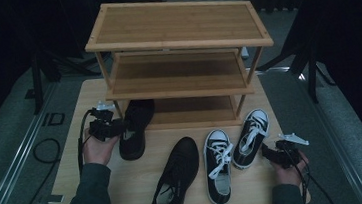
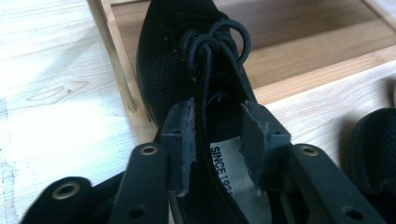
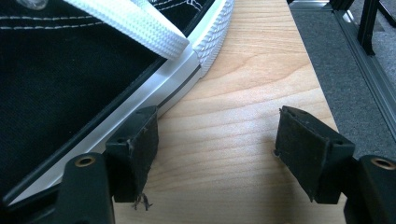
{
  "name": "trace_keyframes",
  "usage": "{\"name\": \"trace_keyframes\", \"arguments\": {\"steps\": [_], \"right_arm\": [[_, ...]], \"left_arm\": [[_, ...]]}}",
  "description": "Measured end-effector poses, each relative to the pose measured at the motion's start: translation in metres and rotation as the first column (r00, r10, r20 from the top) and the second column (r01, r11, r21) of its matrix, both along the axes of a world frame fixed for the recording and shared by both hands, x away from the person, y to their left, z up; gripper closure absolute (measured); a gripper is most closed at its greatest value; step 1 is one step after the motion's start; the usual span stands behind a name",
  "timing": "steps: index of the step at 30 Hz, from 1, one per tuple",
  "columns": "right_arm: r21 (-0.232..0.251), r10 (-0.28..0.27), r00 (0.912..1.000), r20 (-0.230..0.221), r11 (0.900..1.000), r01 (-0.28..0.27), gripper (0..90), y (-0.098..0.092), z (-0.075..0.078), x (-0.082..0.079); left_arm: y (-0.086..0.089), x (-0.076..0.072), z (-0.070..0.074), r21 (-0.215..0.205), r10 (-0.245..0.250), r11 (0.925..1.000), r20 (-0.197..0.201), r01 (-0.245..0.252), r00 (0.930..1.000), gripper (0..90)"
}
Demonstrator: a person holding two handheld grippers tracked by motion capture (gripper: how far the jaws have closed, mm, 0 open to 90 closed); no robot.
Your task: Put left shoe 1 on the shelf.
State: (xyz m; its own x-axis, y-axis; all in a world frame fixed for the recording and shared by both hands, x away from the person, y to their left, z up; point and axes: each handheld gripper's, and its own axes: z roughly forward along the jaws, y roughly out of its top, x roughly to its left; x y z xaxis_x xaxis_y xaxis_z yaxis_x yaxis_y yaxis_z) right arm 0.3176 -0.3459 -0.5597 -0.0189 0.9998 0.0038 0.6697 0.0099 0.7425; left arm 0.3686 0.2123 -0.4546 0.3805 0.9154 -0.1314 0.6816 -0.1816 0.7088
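Observation:
A black lace-up shoe (image 1: 134,131) lies with its toe on the bottom shelf (image 1: 190,111) of a bamboo shoe rack (image 1: 178,37). My left gripper (image 1: 117,128) is at its heel end. In the left gripper view, my left gripper (image 2: 217,140) stands open astride the shoe's (image 2: 177,56) collar edge, one pad outside and one over the insole. Its mate (image 1: 176,175) lies mid-table. Two black-and-white sneakers (image 1: 219,166) (image 1: 251,136) lie to the right. My right gripper (image 1: 266,150) is open beside the right sneaker (image 3: 56,70), with bare table (image 3: 243,70) between its jaws.
The rack's upper two shelves are bare. A rack post (image 2: 112,60) stands just left of the black shoe's toe. The table's right edge (image 3: 317,84) runs close to my right gripper, with grey floor beyond. Cables trail from both grippers.

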Motion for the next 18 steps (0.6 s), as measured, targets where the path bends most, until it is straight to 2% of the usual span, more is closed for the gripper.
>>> {"name": "trace_keyframes", "arguments": {"steps": [2, 3, 4, 11, 18], "right_arm": [[0.0, 0.0, 1.0, 0.0, 1.0, 0.0, 29.6, 0.0, 0.0, 0.0], [-0.001, 0.0, 1.0, 0.0, 1.0, 0.0, 29.6, 0.0, 0.0, 0.0], [-0.001, 0.0, 1.0, 0.0, 1.0, 0.0, 29.6, 0.0, 0.0, 0.0], [-0.001, 0.0, 1.0, 0.0, 1.0, 0.0, 29.5, 0.0, 0.0, 0.0], [-0.001, 0.0, 1.0, 0.0, 1.0, 0.0, 29.6, 0.0, 0.0, 0.0]], "left_arm": [[0.005, -0.004, 0.003, -0.021, -0.005, 0.9998, 0.007, 0.005, 1.0, 68.4], [0.007, -0.006, 0.005, -0.023, -0.006, 0.9997, 0.011, 0.006, 0.9999, 74.1], [0.009, -0.009, 0.006, -0.019, -0.007, 0.9998, 0.014, 0.007, 0.9999, 74.1], [0.018, -0.024, 0.003, 0.017, -0.029, 0.9994, 0.007, 0.029, 0.9995, 88.8], [0.023, -0.034, -0.006, 0.028, -0.021, 0.9994, -0.012, 0.021, 0.9997, 89.7]]}}
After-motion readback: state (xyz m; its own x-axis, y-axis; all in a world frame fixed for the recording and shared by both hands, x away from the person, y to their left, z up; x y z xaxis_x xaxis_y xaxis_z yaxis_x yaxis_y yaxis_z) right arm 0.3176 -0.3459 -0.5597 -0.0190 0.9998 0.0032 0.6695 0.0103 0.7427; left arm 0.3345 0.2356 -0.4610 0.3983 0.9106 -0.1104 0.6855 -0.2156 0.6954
